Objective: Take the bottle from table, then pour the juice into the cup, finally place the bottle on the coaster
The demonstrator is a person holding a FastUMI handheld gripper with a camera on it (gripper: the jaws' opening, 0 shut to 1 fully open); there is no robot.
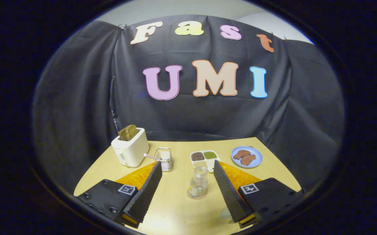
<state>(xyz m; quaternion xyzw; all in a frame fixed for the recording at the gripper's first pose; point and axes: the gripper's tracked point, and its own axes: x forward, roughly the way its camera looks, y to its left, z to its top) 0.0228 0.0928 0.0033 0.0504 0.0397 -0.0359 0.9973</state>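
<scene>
A pale wooden worktop stands before a wall of draped black cloth. The tongs hang above the near part of the worktop, their two fingers spread wide and holding nothing. Between the fingers, slightly nearer the right one, a clear bottle stands upright on a round coaster; it is touching neither finger. Beyond the left fingertip stands a clear cup with a pink stick resting in it, and just beside the cup, farther left, a white toaster with two slices of bread in its slots. Beyond the bottle lies a divided tray of seeds. To its right, a blue plate carries two brown pieces of food.
</scene>
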